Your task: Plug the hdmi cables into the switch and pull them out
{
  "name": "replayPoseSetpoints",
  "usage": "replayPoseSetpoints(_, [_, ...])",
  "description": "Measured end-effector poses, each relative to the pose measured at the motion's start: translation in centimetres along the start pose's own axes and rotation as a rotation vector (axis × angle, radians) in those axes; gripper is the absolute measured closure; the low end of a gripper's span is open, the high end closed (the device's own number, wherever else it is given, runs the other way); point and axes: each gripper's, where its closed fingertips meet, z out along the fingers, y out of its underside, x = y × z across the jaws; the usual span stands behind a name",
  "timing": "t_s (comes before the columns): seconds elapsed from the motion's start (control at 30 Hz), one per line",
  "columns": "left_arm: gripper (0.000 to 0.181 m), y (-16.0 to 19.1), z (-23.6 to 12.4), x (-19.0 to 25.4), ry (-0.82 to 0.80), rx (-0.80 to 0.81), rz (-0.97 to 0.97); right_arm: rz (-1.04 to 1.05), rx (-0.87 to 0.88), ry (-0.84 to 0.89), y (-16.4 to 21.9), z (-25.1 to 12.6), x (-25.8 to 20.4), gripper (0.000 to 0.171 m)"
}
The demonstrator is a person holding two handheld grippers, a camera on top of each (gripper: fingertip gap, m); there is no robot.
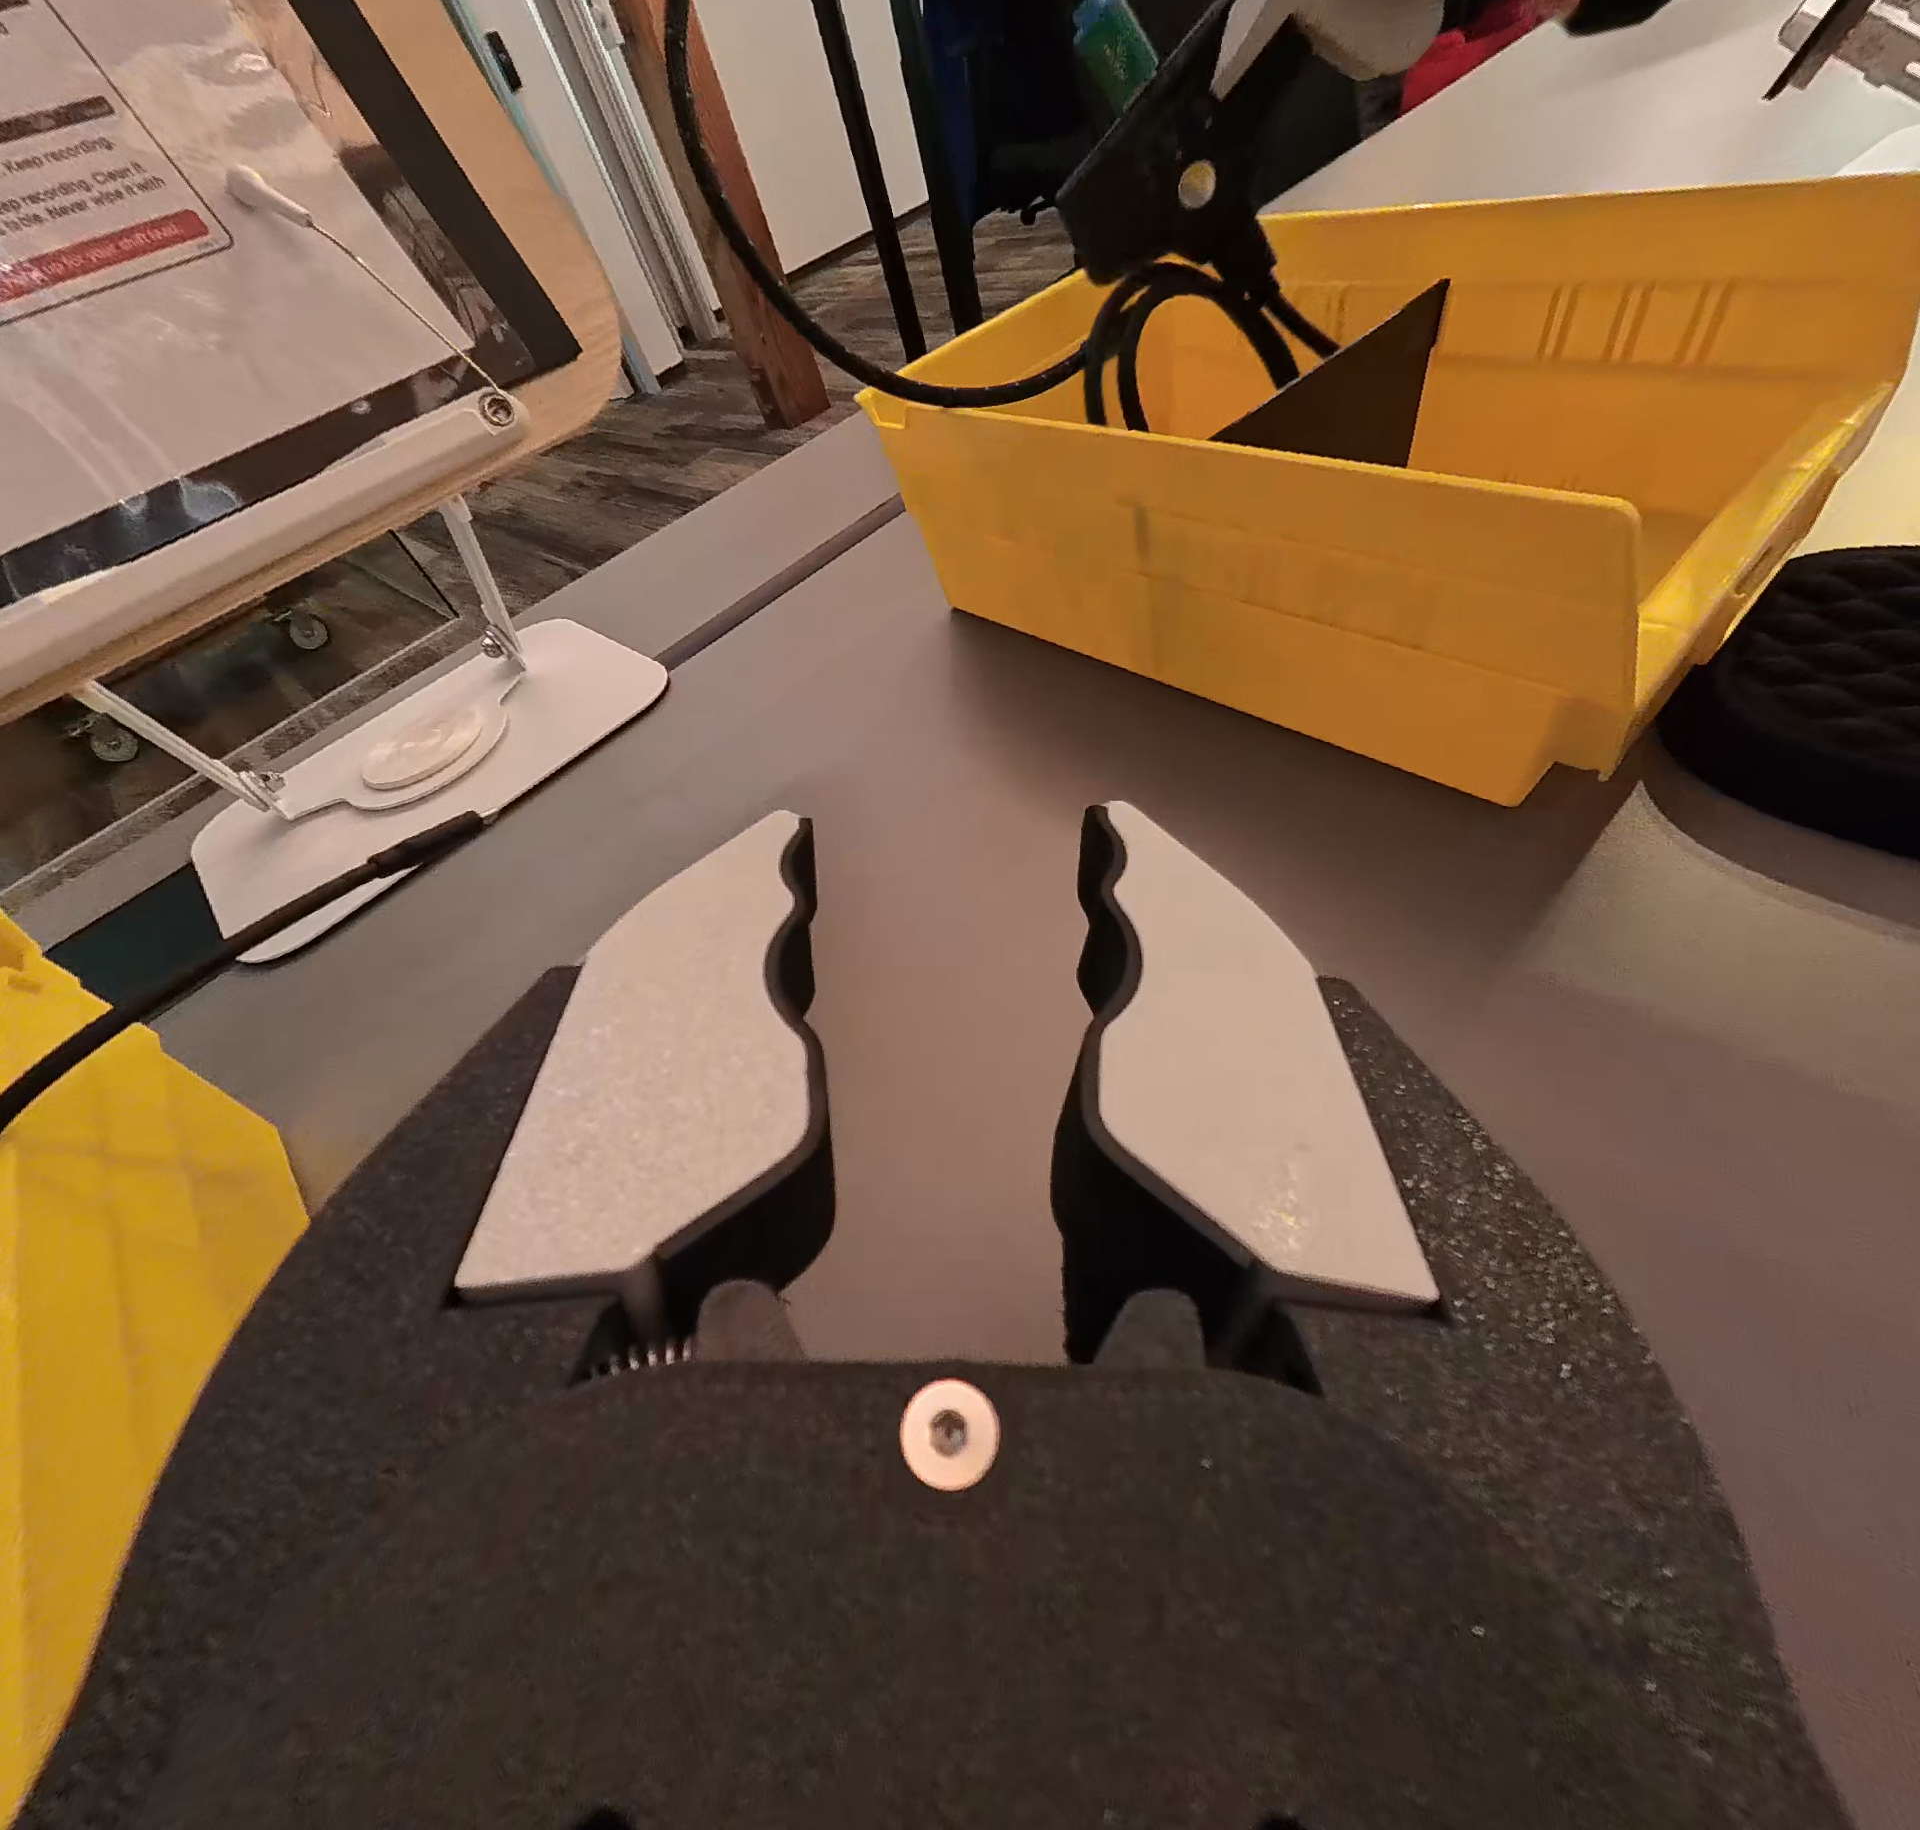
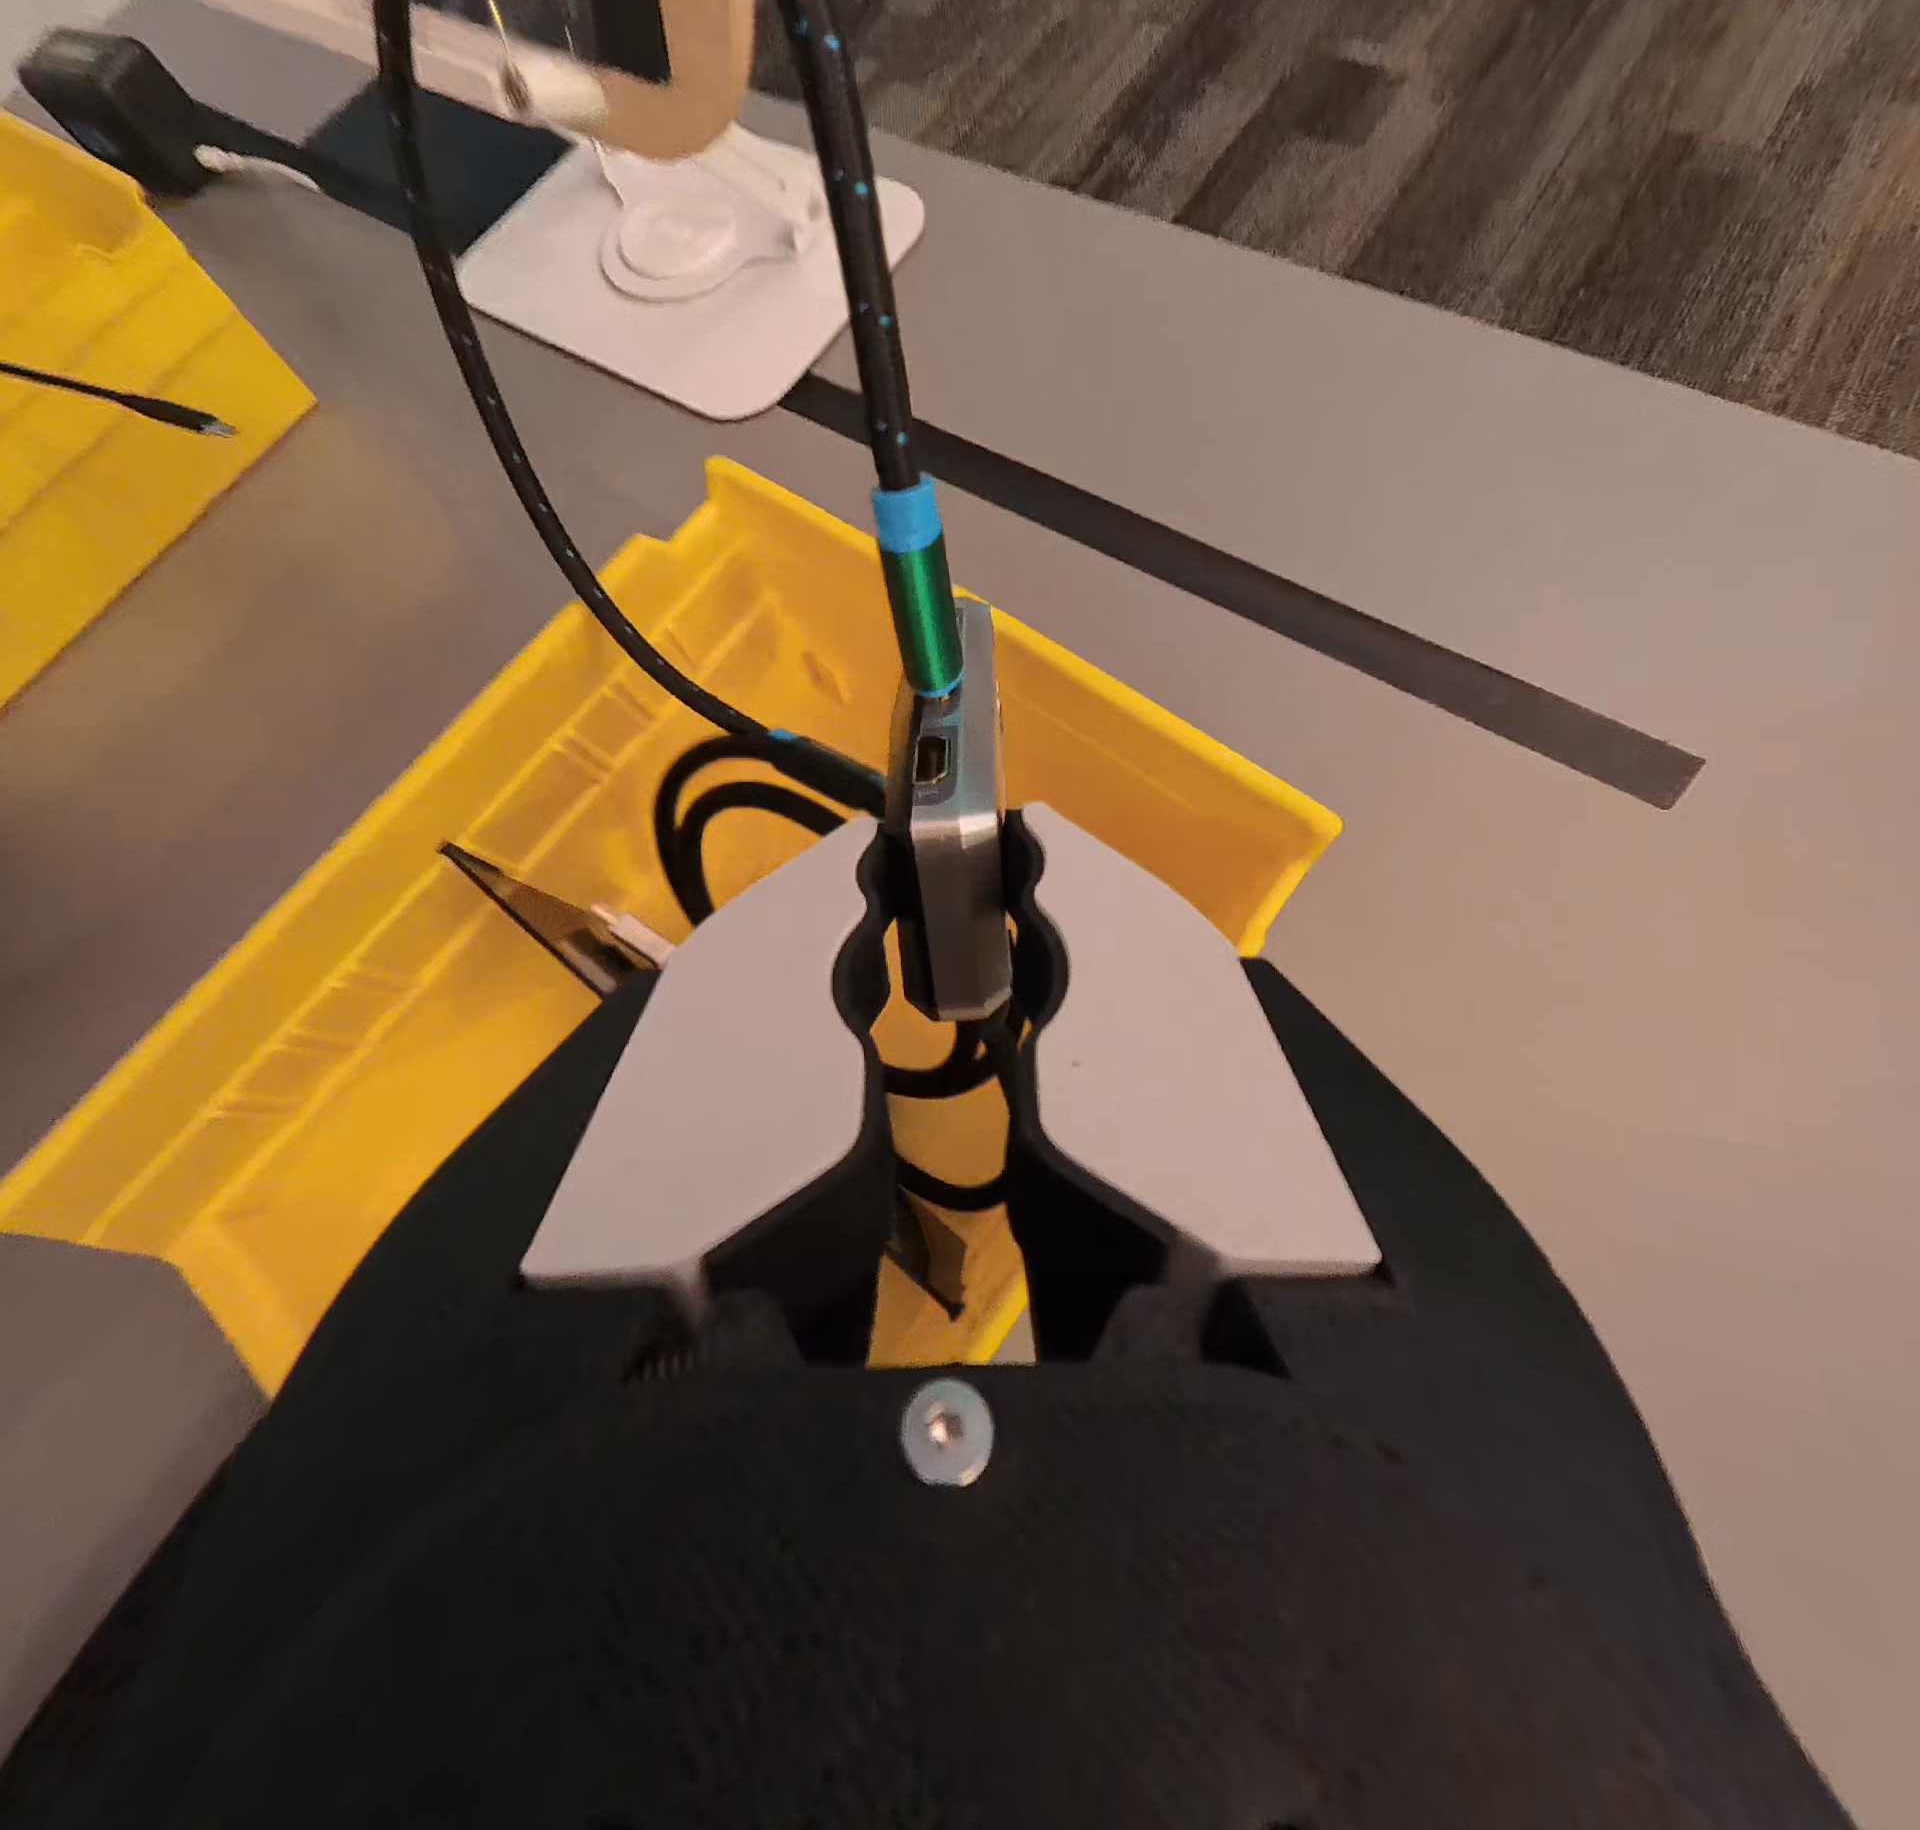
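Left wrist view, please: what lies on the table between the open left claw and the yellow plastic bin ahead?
Nothing: only bare grey table separates the left claw from the yellow plastic bin.

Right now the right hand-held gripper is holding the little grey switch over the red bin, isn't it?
Almost. The bin is yellow, not red, as the right wrist view shows. The rest holds: the right hand-held gripper is shut on the little grey switch over that bin.

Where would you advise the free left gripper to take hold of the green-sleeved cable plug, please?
Grip the green metal plug sleeve across its round sides, coming from above the grey metal switch that the right gripper clamps; it stands exposed there.
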Motion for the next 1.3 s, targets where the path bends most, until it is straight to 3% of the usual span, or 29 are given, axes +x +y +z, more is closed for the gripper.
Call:
replayPoseSetpoints(0.27, [0.134,0.2,0.2,0.1,-0.008,-0.005,0.026,-0.005,-0.062,0.004,1.8,3.2,0.8,0.148])
replayPoseSetpoints(0.37, [0.133,0.3,0.2,-0.1,-0.010,-0.009,0.015,-0.042,-0.006,0.048,1.4,2.9,1.1,0.144])
replayPoseSetpoints(0.43, [0.133,0.4,0.2,-0.2,-0.010,-0.012,0.008,-0.065,0.016,0.049,1.0,2.5,0.8,0.130])
replayPoseSetpoints(0.57, [0.133,0.6,0.3,-0.3,-0.014,-0.022,0.010,-0.120,0.105,0.069,-1.1,0.0,0.1,0.125])
replayPoseSetpoints(0.7, [0.133,0.9,0.5,-0.3,-0.016,-0.032,0.019,-0.164,0.375,0.115,-6.7,-5.2,-1.9,0.125])
replayPoseSetpoints(0.8, [0.133,1.2,0.8,-0.1,-0.008,-0.038,0.009,-0.238,0.727,0.122,-11.6,-11.0,-6.8,0.126])
replayPoseSetpoints(0.9, [0.132,1.6,1.2,0.7,0.048,-0.030,-0.033,-0.347,0.946,0.133,-13.1,-14.6,-12.1,0.128])
replayPoseSetpoints(0.97, [0.128,1.5,1.3,2.1,0.141,-0.024,-0.093,-0.367,0.971,0.204,-12.2,-14.3,-13.2,0.138])
replayPoseSetpoints(1.0, [0.126,1.3,1.3,2.5,0.171,-0.021,-0.110,-0.415,1.002,0.250,-12.3,-14.1,-13.2,0.151])
replayPoseSetpoints(1.07, [0.124,0.5,0.8,2.9,0.200,-0.004,-0.110,-0.374,0.942,0.276,-12.5,-12.6,-12.4,0.151])
replayPoseSetpoints(1.17, [0.120,-1.5,-0.6,2.1,0.174,0.034,-0.085,-0.354,0.869,0.162,-12.2,-10.6,-12.7,0.146])
replayPoseSetpoints(1.3, [0.119,-3.6,-4.5,-1.7,0.066,0.017,-0.051,-0.321,0.841,0.118,-11.8,-10.4,-12.5,0.146])
